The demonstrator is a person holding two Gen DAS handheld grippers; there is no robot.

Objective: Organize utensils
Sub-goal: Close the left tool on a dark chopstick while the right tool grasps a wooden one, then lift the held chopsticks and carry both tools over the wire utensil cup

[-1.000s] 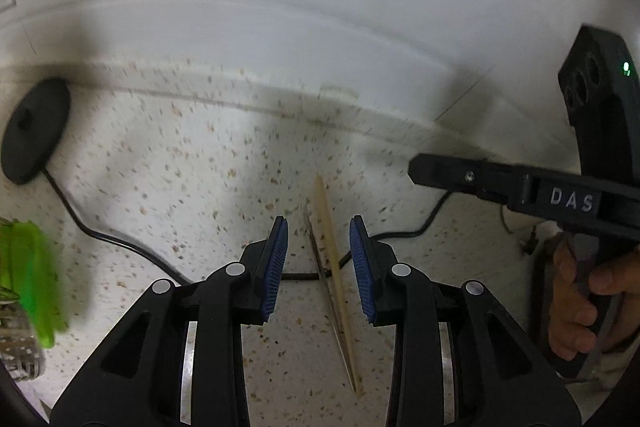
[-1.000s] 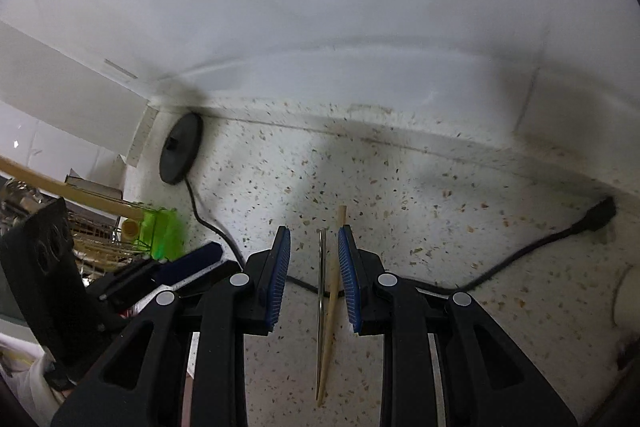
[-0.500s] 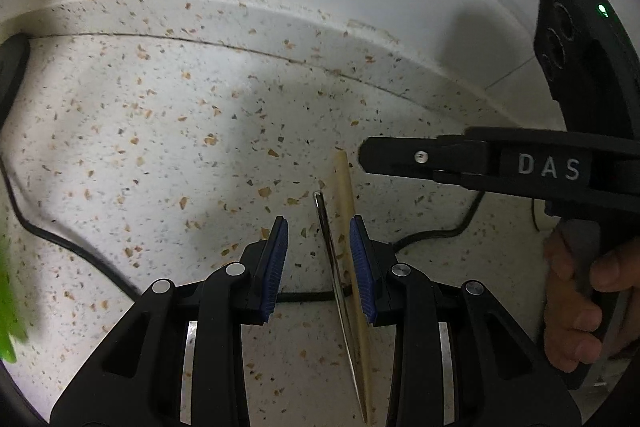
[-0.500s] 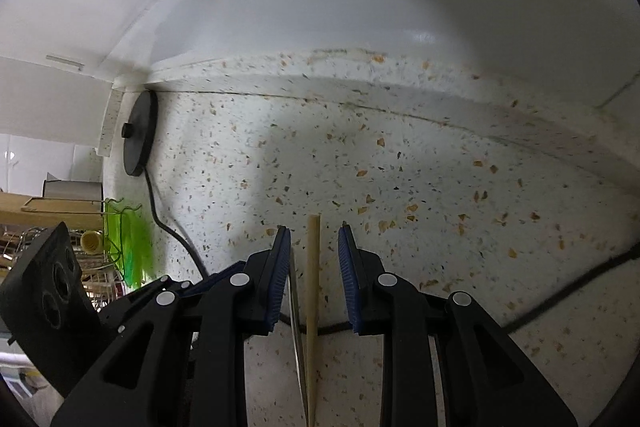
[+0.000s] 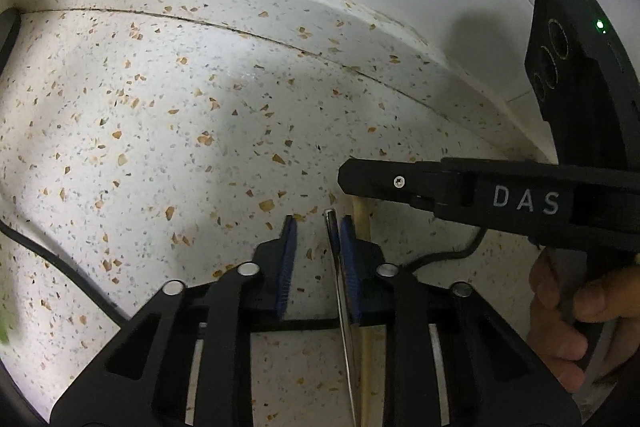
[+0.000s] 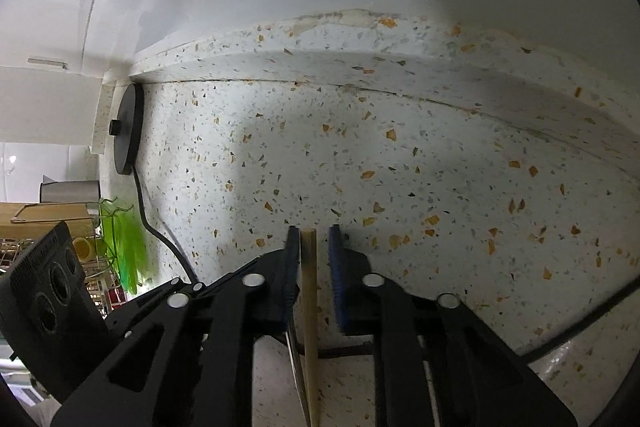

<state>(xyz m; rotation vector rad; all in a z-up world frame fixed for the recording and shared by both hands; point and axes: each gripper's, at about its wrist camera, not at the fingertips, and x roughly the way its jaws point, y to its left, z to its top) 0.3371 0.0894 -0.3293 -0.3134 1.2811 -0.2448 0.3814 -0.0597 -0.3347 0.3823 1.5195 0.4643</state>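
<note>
Two chopsticks, side by side on the speckled counter point(image 5: 180, 127), one per gripper.

Item 1: metal chopstick point(image 5: 340, 287). It lies between the jaws of the left gripper point(image 5: 316, 227), which has come down close over it since a second ago. The jaws are closing and stand narrower than before. The right-hand pad touches the chopstick; the other pad stands apart, with bare counter showing between.

Item 2: wooden chopstick point(image 6: 309, 267). It lies between the jaws of the right gripper point(image 6: 314, 231), likewise lowered. The jaws are drawn in to about half their earlier gap. The left-hand pad lies against the stick and a sliver of counter shows at the other (that pad is blurred).

Meaning for the task: both sticks are bracketed but neither looks firmly pinched, and both rest on the counter. The pick-up is probably a moment from complete, with the carry and sorting yet to come.

Not legible:
- Near ends of both chopsticks, cut off at the lower frame edge.
- Middle of the wooden chopstick in the left view, hidden behind the gripper body.
- Tips of the right gripper in the left view, which shows only its side.
- Wire rack point(image 6: 60, 255) at the far left, where the sticks presumably go: edge-distorted, contents unclear.
- Person's hand point(image 5: 576, 307), partly out of frame.
</note>
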